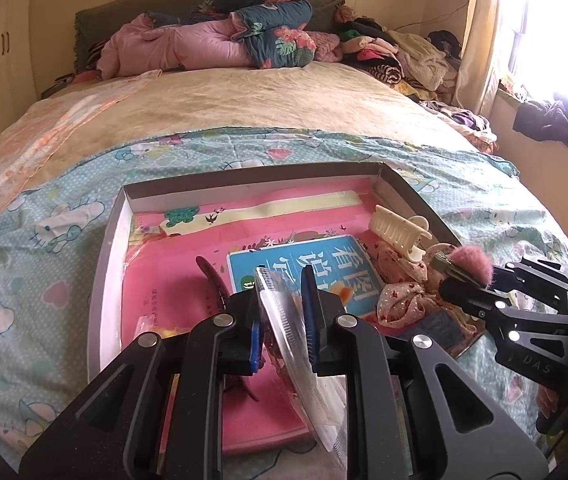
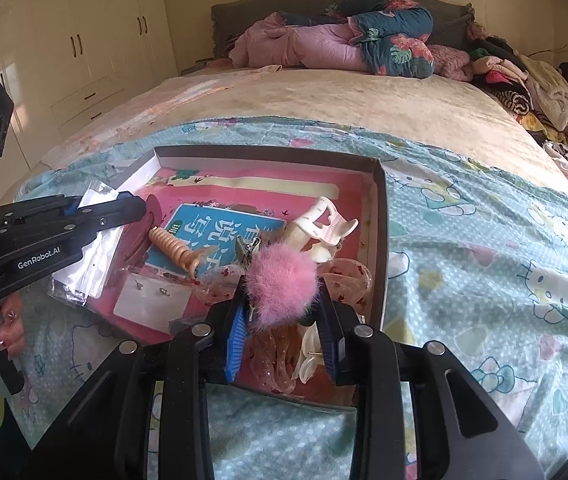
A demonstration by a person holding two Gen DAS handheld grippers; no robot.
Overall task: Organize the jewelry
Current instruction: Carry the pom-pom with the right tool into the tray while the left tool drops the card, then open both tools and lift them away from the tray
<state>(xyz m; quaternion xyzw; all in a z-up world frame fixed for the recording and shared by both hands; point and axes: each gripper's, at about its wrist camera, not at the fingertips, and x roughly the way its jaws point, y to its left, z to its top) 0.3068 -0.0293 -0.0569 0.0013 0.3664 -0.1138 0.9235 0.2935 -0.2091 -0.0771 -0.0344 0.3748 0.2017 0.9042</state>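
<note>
My right gripper (image 2: 284, 320) pinches the pink pom-pom hair clip (image 2: 282, 286), light, soft and best held by its metal clip, over the near right of the shallow box (image 2: 382, 216), while my left gripper (image 1: 282, 320) pinches a limp, slippery clear zip bag (image 1: 284, 320).

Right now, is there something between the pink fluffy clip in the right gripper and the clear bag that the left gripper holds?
Nothing visible blocks it. The right gripper holds the pink pompom clip above the box. The clear bag hangs in the left gripper, with only open air between them.
</note>
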